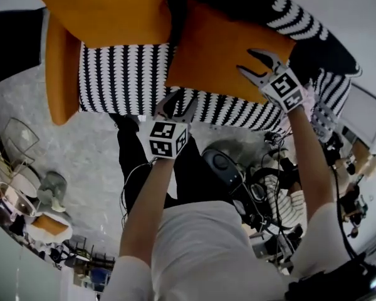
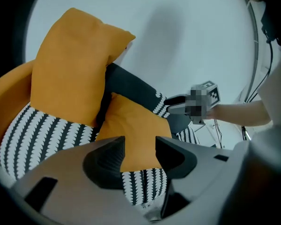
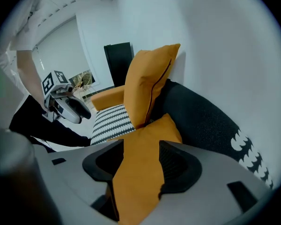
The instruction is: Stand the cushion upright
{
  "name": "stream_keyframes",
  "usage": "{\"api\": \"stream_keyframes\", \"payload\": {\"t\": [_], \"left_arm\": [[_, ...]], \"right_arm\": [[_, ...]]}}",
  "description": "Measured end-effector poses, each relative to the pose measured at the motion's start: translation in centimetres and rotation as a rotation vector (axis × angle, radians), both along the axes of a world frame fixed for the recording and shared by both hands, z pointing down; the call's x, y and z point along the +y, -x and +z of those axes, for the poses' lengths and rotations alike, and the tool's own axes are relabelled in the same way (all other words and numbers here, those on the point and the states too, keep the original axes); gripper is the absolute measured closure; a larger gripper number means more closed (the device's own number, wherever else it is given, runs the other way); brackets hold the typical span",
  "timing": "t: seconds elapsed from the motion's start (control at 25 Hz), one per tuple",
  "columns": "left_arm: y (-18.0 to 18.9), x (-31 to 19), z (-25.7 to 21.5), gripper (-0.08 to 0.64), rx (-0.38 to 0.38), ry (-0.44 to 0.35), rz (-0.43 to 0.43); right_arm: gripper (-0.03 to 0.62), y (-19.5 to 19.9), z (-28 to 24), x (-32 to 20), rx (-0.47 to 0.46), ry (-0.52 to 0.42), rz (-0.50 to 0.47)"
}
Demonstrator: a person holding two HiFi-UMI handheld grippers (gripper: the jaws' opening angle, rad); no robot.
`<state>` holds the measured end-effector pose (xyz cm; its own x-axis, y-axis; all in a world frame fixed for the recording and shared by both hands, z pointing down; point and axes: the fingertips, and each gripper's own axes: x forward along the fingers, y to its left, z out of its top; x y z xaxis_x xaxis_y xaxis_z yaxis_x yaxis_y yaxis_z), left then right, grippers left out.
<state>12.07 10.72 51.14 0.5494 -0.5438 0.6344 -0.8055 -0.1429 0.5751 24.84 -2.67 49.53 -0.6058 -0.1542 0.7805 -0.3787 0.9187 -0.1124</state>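
Our left claw [image 2: 139, 146] holds its jaws apart with nothing pressed between them, and beyond the gap we see an orange cushion [image 2: 131, 118] lying on the striped seat [image 2: 42, 132]. A second orange cushion [image 2: 70, 64] stands upright to its left. The right claw [image 2: 169, 104] hovers near its far corner.

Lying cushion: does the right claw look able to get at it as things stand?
Probably yes. The right claw stands open at a corner of the lying cushion; the cushion shows between its jaws, and nothing lies in the way.
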Motion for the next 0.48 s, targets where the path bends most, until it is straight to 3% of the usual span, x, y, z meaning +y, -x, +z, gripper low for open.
{"api": "stream_keyframes", "payload": {"t": [0.36,0.48], "left_arm": [[-1.4,0.8,8.7,0.277,0.059,0.302,-0.263],[-2.2,1.2,10.4,0.226,0.165,0.405,-0.401]], "right_arm": [[0.279,0.7,6.4,-5.6,0.144,0.025,-0.165],[0.257,1.0,7.9,-7.5,0.183,0.020,-0.195]]}}
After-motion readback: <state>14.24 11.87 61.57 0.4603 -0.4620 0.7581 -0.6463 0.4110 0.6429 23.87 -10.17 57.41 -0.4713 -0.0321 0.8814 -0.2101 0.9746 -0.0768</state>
